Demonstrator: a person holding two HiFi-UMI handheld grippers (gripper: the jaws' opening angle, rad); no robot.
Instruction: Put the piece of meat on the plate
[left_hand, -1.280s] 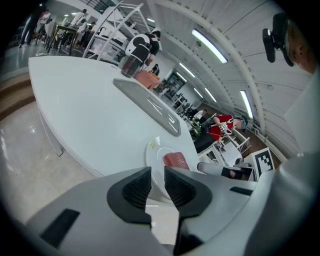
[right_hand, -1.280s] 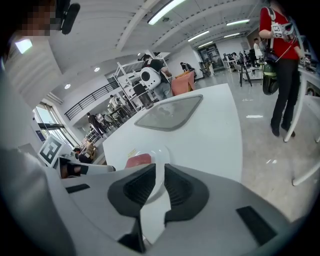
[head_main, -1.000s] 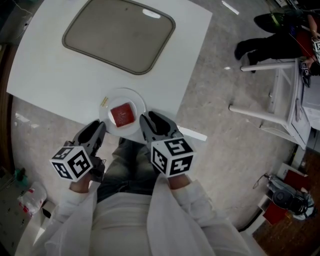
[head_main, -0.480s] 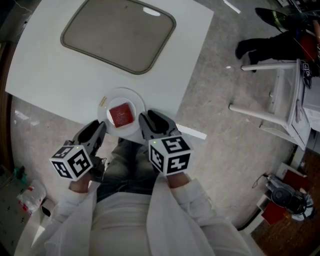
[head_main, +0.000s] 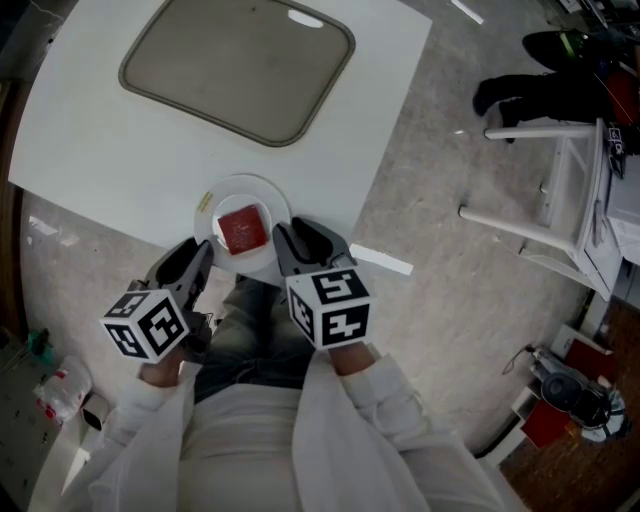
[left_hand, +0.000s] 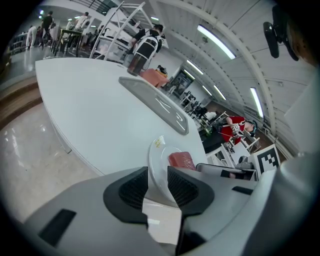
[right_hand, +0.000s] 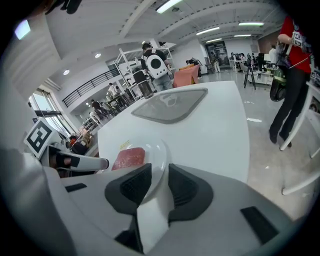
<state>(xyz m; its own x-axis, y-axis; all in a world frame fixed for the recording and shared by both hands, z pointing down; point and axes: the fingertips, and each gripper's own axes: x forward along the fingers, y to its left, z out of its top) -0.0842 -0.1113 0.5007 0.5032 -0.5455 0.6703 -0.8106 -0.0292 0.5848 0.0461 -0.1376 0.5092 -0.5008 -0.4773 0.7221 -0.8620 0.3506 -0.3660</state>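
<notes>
A red square piece of meat (head_main: 242, 228) lies on a small white plate (head_main: 225, 190) that overhangs the near edge of the white table (head_main: 100, 150). My left gripper (head_main: 200, 255) is closed on the plate's left rim and my right gripper (head_main: 290, 240) on its right rim. In the left gripper view the plate's edge (left_hand: 155, 155) runs between the jaws of the left gripper (left_hand: 157, 180), with the meat (left_hand: 181, 160) just beyond. The right gripper view shows the plate's rim (right_hand: 159, 155) inside the right gripper (right_hand: 159, 182) and the meat (right_hand: 129, 157) to the left.
A grey tray (head_main: 238, 65) lies further back on the table. A small yellow scrap (head_main: 207, 203) sits at the plate's left rim. A white strip (head_main: 380, 262) lies on the floor right of the plate, a white frame (head_main: 540, 130) stands further right, and a person's legs (head_main: 540, 90) behind it.
The right gripper has shifted a little left and forward. The plate with the meat has barely moved, and both grippers keep their hold on its rim.
</notes>
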